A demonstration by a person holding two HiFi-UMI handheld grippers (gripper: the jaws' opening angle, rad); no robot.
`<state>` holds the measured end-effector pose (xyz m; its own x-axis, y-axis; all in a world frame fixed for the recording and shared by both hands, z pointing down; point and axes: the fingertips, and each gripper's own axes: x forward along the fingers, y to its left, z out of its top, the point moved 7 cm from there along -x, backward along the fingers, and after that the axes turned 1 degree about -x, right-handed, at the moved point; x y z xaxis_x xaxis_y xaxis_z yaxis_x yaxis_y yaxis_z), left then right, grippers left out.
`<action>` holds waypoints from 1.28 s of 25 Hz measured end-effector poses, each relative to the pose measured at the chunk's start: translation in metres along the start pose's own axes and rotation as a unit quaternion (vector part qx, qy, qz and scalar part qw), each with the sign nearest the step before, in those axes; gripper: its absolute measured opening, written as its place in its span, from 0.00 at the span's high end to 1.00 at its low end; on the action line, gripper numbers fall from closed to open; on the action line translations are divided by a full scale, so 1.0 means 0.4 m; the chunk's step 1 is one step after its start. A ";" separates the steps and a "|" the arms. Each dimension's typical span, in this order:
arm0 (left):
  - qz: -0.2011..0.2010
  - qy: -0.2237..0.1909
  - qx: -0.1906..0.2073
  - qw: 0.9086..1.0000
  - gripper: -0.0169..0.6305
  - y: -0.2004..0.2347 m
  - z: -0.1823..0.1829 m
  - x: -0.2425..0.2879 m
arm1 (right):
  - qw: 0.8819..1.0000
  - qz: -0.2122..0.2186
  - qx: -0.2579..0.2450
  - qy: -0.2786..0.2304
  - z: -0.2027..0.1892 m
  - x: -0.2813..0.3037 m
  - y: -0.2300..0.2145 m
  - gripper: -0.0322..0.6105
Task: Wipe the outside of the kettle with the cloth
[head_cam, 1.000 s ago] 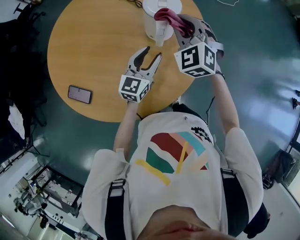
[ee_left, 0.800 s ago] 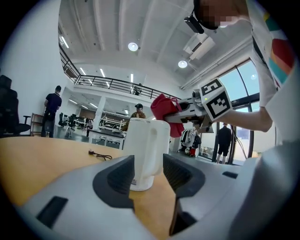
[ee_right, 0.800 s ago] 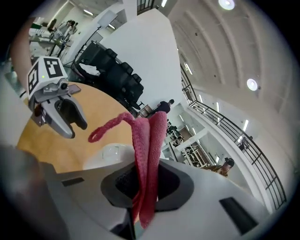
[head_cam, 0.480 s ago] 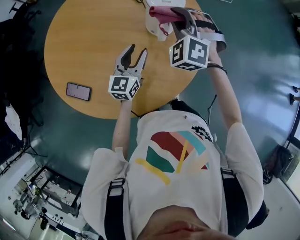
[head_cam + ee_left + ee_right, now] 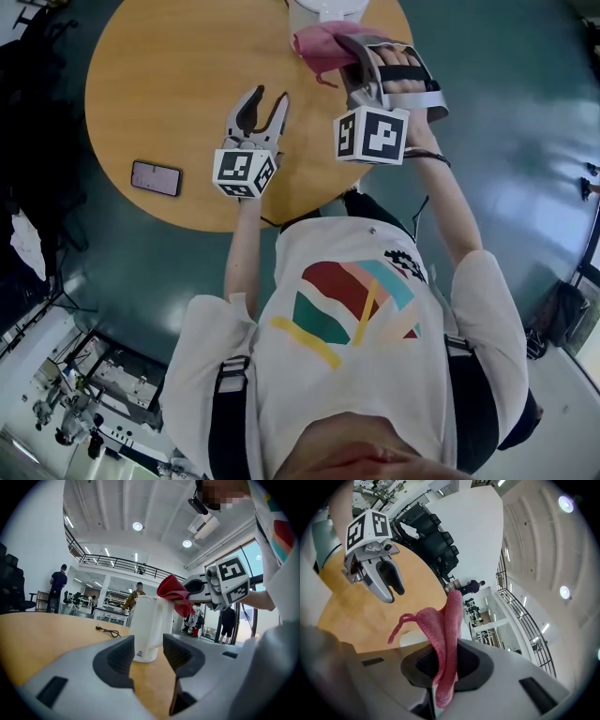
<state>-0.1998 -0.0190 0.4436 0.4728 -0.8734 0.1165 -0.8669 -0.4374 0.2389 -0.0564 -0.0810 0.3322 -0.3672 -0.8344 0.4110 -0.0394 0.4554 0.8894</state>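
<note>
The white kettle (image 5: pixel 149 629) stands upright on the round wooden table (image 5: pixel 169 75); in the head view only its lower rim (image 5: pixel 323 7) shows at the top edge. My right gripper (image 5: pixel 349 54) is shut on the pink cloth (image 5: pixel 319 45), which it holds up at the kettle's top on the side nearer me. In the right gripper view the cloth (image 5: pixel 444 625) is pinched between the jaws and hangs out on both sides. My left gripper (image 5: pixel 261 101) hovers open and empty over the table, short of the kettle.
A dark phone (image 5: pixel 156 177) lies near the table's left front edge. A black cable (image 5: pixel 108 630) lies on the table behind the kettle. Office chairs (image 5: pixel 436 541) stand past the table's far side, and people stand far off in the hall.
The right gripper has swung with the cloth from over the kettle's top toward its near side. The left gripper has drifted slightly left. The kettle now sits at the frame's top edge.
</note>
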 end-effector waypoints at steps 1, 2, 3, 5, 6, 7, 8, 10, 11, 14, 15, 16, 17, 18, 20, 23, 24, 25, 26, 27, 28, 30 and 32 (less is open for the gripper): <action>0.000 0.001 -0.001 1.000 0.64 0.001 -0.003 -0.002 | 1.000 0.000 0.004 0.001 0.000 -0.007 0.007 0.89; 0.000 0.002 -0.003 1.000 0.64 0.001 -0.005 -0.003 | 1.000 0.002 0.008 0.001 0.000 -0.014 0.013 0.89; -0.001 0.004 -0.004 1.000 0.64 0.001 -0.007 -0.005 | 1.000 0.006 0.011 0.002 0.000 -0.022 0.022 0.89; -0.003 0.008 -0.007 1.000 0.64 -0.001 -0.012 -0.008 | 1.000 0.019 0.014 0.003 0.001 -0.032 0.048 0.89; -0.004 0.010 -0.008 1.000 0.64 -0.001 -0.016 -0.009 | 0.999 0.027 0.016 0.004 0.001 -0.032 0.066 0.89; -0.005 0.013 -0.008 1.000 0.64 -0.001 -0.021 -0.009 | 0.999 0.036 0.021 0.004 0.000 -0.030 0.088 0.89; -0.007 0.017 -0.008 1.000 0.64 0.000 -0.026 -0.010 | 0.999 0.046 0.028 0.005 -0.002 -0.024 0.112 0.89; -0.008 0.025 -0.009 1.000 0.64 0.004 -0.037 -0.015 | 0.997 0.061 0.039 0.010 -0.008 -0.003 0.165 0.89; -0.008 0.028 -0.010 1.000 0.64 0.005 -0.041 -0.020 | 0.997 0.065 0.043 0.013 -0.012 0.009 0.189 0.89; -0.004 0.038 -0.008 0.999 0.64 0.009 -0.046 -0.030 | 0.996 0.065 0.055 0.021 -0.029 0.045 0.243 0.89; -0.002 0.041 -0.008 0.999 0.64 0.014 -0.050 -0.034 | 0.996 0.061 0.058 0.020 -0.033 0.058 0.259 0.89; 0.001 0.045 -0.008 0.999 0.64 0.019 -0.056 -0.038 | 0.996 0.057 0.059 0.019 -0.035 0.069 0.276 0.89; 0.005 0.049 -0.009 0.999 0.64 0.025 -0.062 -0.043 | 0.997 0.054 0.059 0.017 -0.035 0.080 0.296 0.89; 0.010 0.053 -0.009 0.998 0.64 0.031 -0.069 -0.049 | 0.997 0.054 0.059 0.016 -0.036 0.092 0.317 0.89; 0.017 0.061 -0.011 0.998 0.64 0.043 -0.081 -0.056 | 0.996 0.059 0.064 0.021 -0.044 0.120 0.355 0.89; 0.024 0.070 -0.014 0.997 0.64 0.055 -0.100 -0.057 | 0.995 0.051 0.078 0.033 -0.072 0.168 0.380 0.89; 0.024 0.074 -0.015 0.997 0.64 0.057 -0.107 -0.056 | 0.995 0.045 0.084 0.038 -0.084 0.183 0.382 0.89; 0.024 0.080 -0.016 0.996 0.64 0.056 -0.115 -0.056 | 0.994 0.038 0.089 0.041 -0.096 0.197 0.383 0.89; 0.023 0.087 -0.016 0.996 0.64 0.053 -0.124 -0.057 | 0.994 0.032 0.093 0.043 -0.108 0.210 0.384 0.89; 0.022 0.093 -0.017 0.995 0.64 0.048 -0.134 -0.057 | 0.994 0.029 0.094 0.045 -0.119 0.221 0.385 0.89; 0.021 0.098 -0.016 0.995 0.64 0.042 -0.144 -0.058 | 0.994 0.027 0.095 0.046 -0.130 0.230 0.386 0.89; 0.018 0.098 -0.015 0.995 0.64 0.030 -0.155 -0.057 | 0.993 0.028 0.107 0.043 -0.148 0.236 0.382 0.89; 0.011 0.088 -0.015 0.996 0.64 0.017 -0.149 -0.056 | 0.987 0.043 0.153 0.032 -0.159 0.215 0.373 0.89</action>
<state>-0.2068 0.0102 0.4999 0.4767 -0.8302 0.2889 -0.8734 -0.4102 0.2624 -0.0345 -0.1045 0.5128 -0.3225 -0.8017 0.5033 -0.2919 0.5900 0.7528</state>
